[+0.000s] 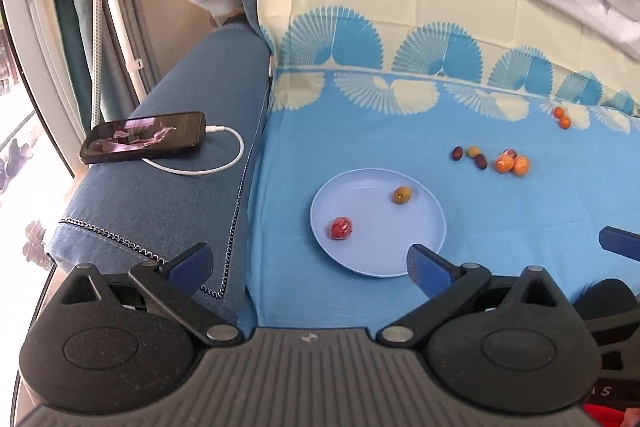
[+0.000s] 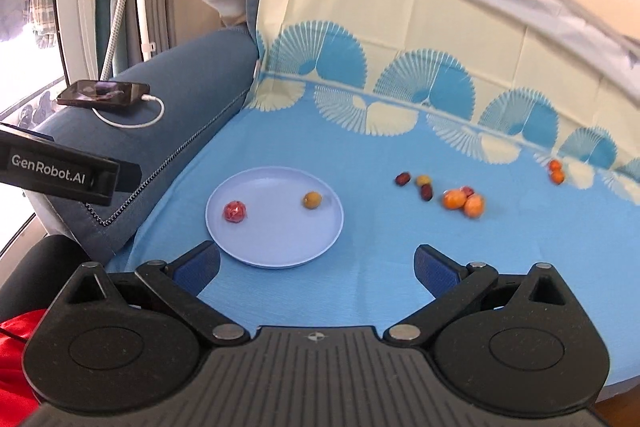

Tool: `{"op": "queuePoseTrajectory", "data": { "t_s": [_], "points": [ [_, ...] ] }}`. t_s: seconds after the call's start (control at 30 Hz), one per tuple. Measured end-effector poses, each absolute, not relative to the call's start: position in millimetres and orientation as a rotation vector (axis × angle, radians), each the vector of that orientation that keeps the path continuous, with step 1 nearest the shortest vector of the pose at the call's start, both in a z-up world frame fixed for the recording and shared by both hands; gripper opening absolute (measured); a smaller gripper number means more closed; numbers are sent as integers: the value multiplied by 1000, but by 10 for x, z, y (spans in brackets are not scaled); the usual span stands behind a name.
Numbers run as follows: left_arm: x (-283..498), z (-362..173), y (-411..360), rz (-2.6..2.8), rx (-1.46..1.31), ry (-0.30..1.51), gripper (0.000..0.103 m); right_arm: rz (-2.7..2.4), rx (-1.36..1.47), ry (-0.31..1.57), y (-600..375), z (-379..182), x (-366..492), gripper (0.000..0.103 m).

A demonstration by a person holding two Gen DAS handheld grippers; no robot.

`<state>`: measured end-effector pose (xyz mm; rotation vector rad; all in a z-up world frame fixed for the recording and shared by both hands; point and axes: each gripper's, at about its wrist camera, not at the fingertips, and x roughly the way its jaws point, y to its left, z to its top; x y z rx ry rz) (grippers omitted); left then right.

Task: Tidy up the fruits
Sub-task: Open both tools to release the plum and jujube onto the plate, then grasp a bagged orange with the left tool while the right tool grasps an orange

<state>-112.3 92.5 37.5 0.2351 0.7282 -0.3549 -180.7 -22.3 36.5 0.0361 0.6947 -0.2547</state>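
- Your right gripper [image 2: 316, 265] and left gripper [image 1: 310, 265] hover with fingers spread wide, holding nothing.
- The plate [image 2: 280, 243] ahead collects a red fruit [image 2: 235, 211] and an olive-green fruit [image 2: 311, 199].
- Beyond it, orange fruits [image 2: 464, 202] and dark ones [image 2: 403, 179] lie loose on the bedsheet [image 2: 360, 287], probably awaiting pickup.

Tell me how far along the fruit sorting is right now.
Early on. Done: a red fruit and a yellow-green fruit lie on the plate. In hand: nothing; the left gripper and right gripper are both open and empty. Left: the loose fruit on the blue cloth, meaning the dark and orange cluster and the two small orange fruits farther back.
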Motion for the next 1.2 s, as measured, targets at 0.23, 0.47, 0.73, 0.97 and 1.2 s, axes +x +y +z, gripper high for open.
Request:
{"op": "queuePoseTrajectory", "data": {
  "t_s": [0.23,0.47,0.73,0.97,1.2],
  "points": [
    [-1332,477,943,-360,250,699,103,-250,22,671,-161,416,-1965,102],
    [-1246,447,822,-353,274,733,103,-265,72,685,-317,343,-1898,102],
    [-896,368,290,-397,334,786,103,-375,143,715,-875,192,-1819,102],
    [-467,190,-604,-572,448,851,103,-571,202,703,-1848,-1,-1757,102],
    [50,-298,-1891,-807,652,846,103,-778,271,645,-3470,-272,-1421,102]
  ]
}}
